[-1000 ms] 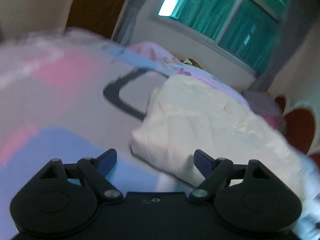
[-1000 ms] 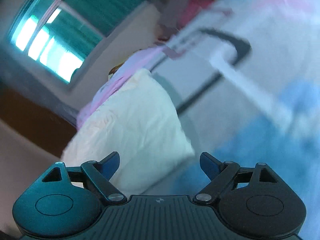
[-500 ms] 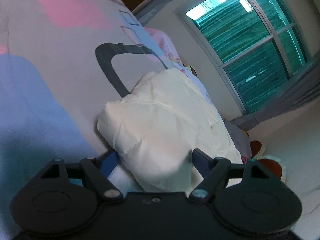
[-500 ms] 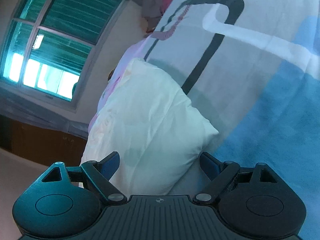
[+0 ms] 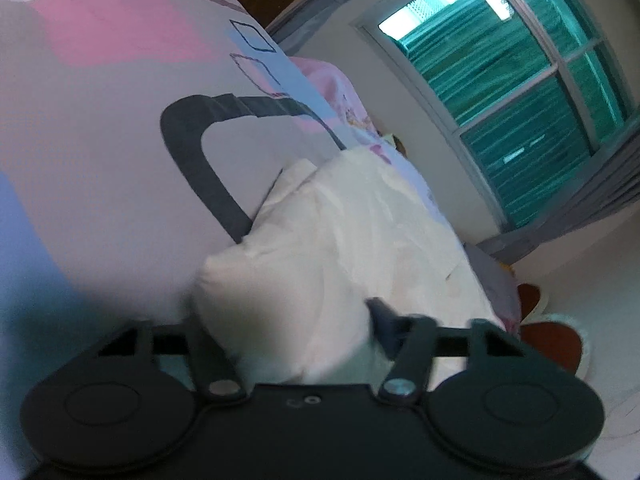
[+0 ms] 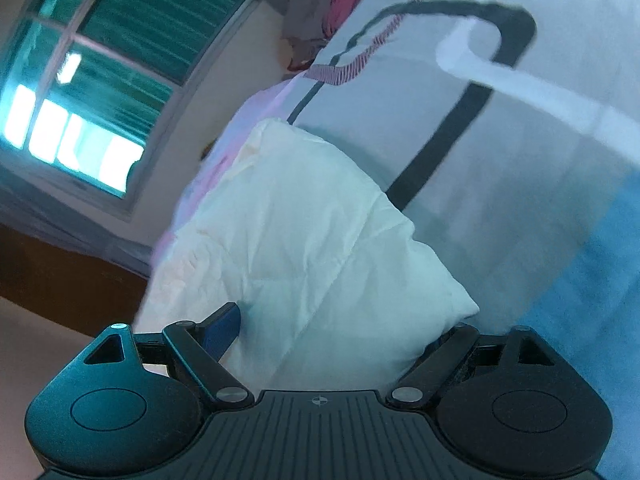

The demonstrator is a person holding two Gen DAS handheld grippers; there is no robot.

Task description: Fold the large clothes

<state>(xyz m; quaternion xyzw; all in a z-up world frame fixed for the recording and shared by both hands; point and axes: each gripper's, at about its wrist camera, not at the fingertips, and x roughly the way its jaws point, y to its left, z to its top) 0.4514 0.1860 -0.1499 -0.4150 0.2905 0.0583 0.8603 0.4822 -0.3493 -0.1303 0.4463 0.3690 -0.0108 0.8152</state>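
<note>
Left wrist view: the left gripper (image 5: pixel 286 320) sits low over a bed, its jaws closing with the near corner of a cream-white garment (image 5: pixel 360 240) bunched between them. Only the blue finger (image 5: pixel 380 314) on the right side of that view shows clearly, sunk against the cloth; the other is hidden behind the blurred fabric, so it cannot be told whether the pads already pinch it. The garment lies in a thick folded bundle on the bedspread (image 5: pixel 100 120), which is pale grey with pink and blue patches and a dark curved band running beside and under the bundle's edge. Beyond the bed are a window (image 5: pixel 520 80) with teal blinds and a grey curtain (image 5: pixel 580 208). Right wrist view: the right gripper (image 6: pixel 332 332) is also closing, the opposite near corner of the same garment (image 6: pixel 300 240) lying between its fingers. The blue finger (image 6: pixel 222 330) on the left side of that view touches the cloth's edge; the other is mostly covered by the pointed corner of the bundle. A heap of pink and grey clothes (image 6: pixel 328 8) lies at the far end of the bed, well apart from the bundle.
</note>
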